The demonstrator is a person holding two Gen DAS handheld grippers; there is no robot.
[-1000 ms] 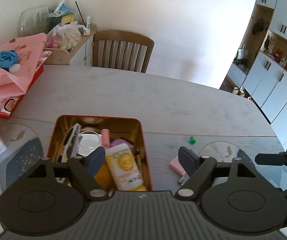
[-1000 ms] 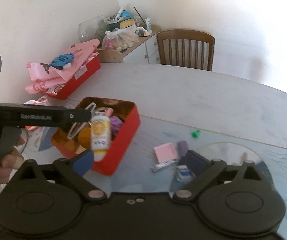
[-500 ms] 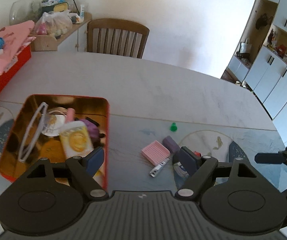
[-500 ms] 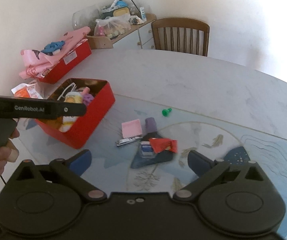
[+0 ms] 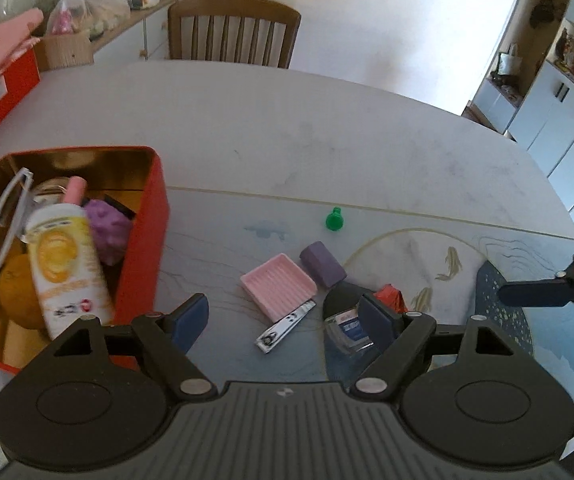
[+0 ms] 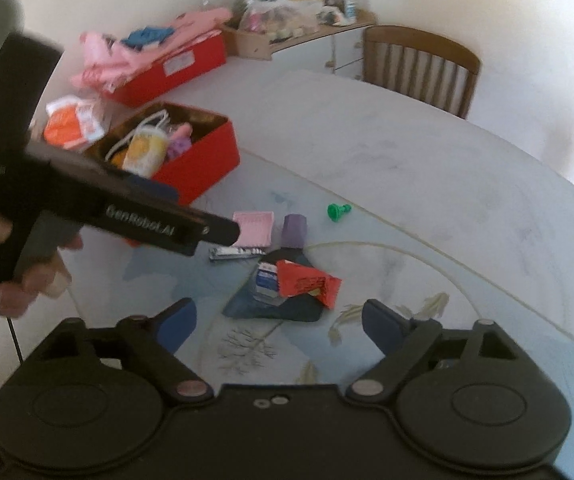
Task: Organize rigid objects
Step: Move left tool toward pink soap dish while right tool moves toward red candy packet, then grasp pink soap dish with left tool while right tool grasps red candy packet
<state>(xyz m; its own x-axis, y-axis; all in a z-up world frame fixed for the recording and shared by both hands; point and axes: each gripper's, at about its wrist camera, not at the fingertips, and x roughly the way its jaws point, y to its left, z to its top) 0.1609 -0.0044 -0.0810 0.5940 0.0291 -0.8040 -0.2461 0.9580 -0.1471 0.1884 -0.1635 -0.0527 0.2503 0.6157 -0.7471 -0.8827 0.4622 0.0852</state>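
Note:
A red tin [image 5: 155, 216] with a gold inside holds a yellow-labelled bottle [image 5: 63, 264], white glasses and a purple lump. To its right on the table lie a pink ribbed dish [image 5: 277, 284], a purple block [image 5: 322, 263], a green peg [image 5: 334, 219], a nail clipper [image 5: 285, 325], a small blue-labelled box [image 5: 349, 330] and a red packet [image 6: 307, 282]. My left gripper [image 5: 283, 316] hovers open above the clipper and dish, touching nothing. My right gripper [image 6: 279, 320] is just short of the red packet. Its jaws are closing with nothing between them.
A wooden chair [image 5: 233, 30] stands at the table's far edge. A red box [image 6: 175, 68] with pink cloth and an orange packet [image 6: 73, 124] lie at the far left. A cluttered sideboard [image 6: 299, 28] is behind, white cabinets [image 5: 559, 104] at the right.
Both grippers have come down and moved right, from over the tin to the loose items. The tin now sits at the left of the left wrist view. The right jaws have narrowed a little.

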